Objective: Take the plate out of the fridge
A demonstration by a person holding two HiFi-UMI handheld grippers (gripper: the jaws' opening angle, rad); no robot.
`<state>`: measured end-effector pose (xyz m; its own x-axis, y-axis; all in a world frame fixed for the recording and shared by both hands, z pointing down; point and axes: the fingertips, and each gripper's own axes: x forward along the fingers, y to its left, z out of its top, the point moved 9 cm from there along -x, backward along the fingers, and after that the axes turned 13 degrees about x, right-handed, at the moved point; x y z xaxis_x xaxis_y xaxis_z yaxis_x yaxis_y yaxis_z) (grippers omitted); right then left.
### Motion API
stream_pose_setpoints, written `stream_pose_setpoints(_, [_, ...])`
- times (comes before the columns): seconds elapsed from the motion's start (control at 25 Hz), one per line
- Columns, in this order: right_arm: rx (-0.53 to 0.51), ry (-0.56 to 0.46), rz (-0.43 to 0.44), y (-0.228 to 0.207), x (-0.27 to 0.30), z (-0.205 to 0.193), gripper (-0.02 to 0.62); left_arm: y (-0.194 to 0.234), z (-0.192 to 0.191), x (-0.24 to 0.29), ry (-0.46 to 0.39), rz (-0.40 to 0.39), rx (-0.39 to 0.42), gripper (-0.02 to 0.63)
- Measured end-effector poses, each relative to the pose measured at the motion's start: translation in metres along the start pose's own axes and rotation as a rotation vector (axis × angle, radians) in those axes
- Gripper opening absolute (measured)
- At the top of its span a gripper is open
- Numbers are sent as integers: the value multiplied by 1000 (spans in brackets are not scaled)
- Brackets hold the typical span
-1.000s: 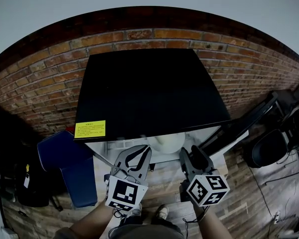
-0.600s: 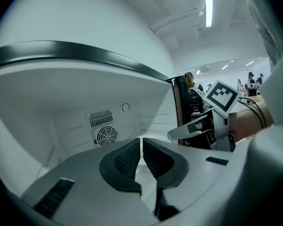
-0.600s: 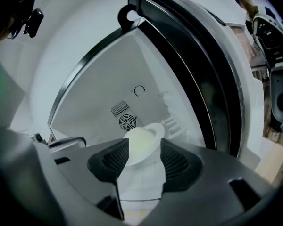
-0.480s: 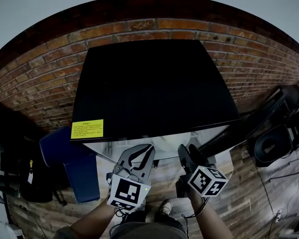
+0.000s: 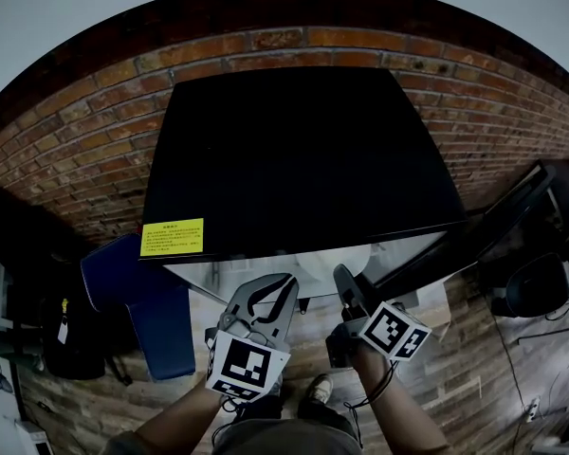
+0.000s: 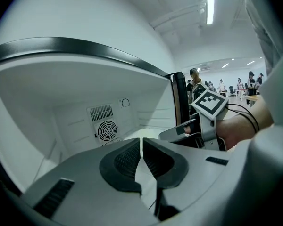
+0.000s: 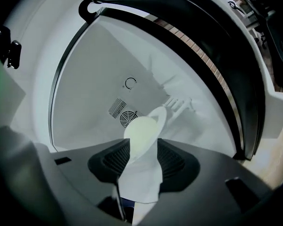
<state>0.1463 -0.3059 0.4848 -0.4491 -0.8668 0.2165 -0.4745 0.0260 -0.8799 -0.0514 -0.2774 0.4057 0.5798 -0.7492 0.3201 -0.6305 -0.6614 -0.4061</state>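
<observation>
White plate, black fridge

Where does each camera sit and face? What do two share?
Head view: head-mounted, steeply down onto black fridge top; left gripper, right gripper, forearms show.
Left gripper view: on that gripper, into white fridge cavity; shut jaws, right gripper show.
Right gripper view: on that gripper, toward pale round plate; jaws just opened, gripping nothing.
Both gripper views share the round fan grille.

A pale, round plate with a raised rim is seen lying flat on the white floor inside the fridge, in front of the fan grille on the back wall. The black-topped fridge is open at the front.
</observation>
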Motion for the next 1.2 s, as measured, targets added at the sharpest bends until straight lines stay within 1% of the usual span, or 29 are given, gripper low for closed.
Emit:
stream_pose_setpoints(0.12, [31,-9,5,-1,2,0,149,-1,-1,-2,5,2,-4,29])
stream_pose_setpoints(0.24, [91,-11,10,-3,3,0,112,-1,-2,-3,8,5,-9,28])
stream_pose_setpoints(0.56, [267,-40,12,-3,1,-1,66,-3,-3,-9,12,13,-17,29])
stream_pose_setpoints(0.84, [360,-81,4,0,-8,0,31,-5,-4,-15,10,25,-19,29])
stream_pose_setpoints(0.92, [423,-76,0,-3,-9,-3,31,-6,-4,-17,10,28,-19,28])
stream_pose_setpoints(1.04, [573,-58,-18,-10,-11,-11,31,-7,-3,-20,4,30,-23,28])
stream_pose_setpoints(1.08, [608,-52,-25,-11,-13,-14,31,-8,-3,-21,4,31,-23,28])
stream_pose_setpoints(1.2, [648,-42,-34,-11,-17,-20,31,-9,-2,-26,-5,35,-23,28])
